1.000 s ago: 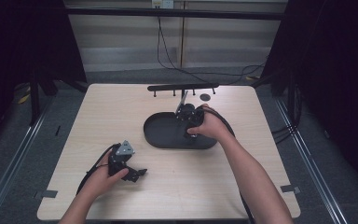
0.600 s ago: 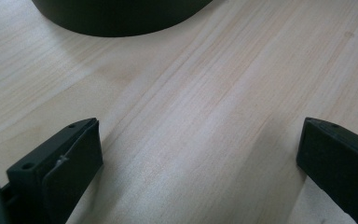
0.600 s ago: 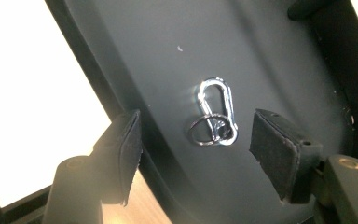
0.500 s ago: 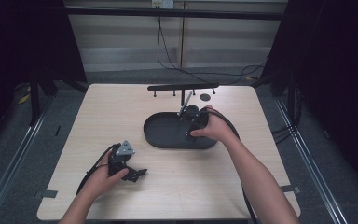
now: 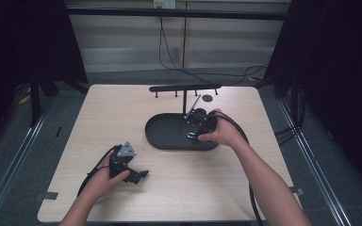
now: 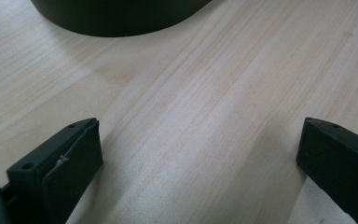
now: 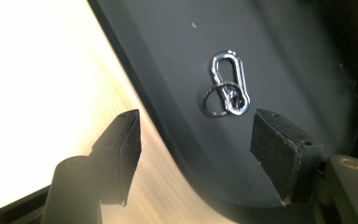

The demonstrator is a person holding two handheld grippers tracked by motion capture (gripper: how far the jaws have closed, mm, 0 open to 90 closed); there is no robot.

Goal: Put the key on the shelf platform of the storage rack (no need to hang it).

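carabiner lies flat in tray, long axis toward right tongs.

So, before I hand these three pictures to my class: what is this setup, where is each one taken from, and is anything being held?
A person sits at a wooden table with a hand-held two-jaw gripper in each hand; there is no robot arm. The high view looks down from above. The other two come from small cameras riding on the grippers, looking along their black jaws.

The left gripper rests low near the table's front, jaws open with bare wood between them. The right gripper hangs over a dark oval tray, jaws open, one jaw over the tray and one over the wood beside its rim. In the tray lies a silver carabiner with a dark ring hooked on. A black rack stands behind. Nothing is held.
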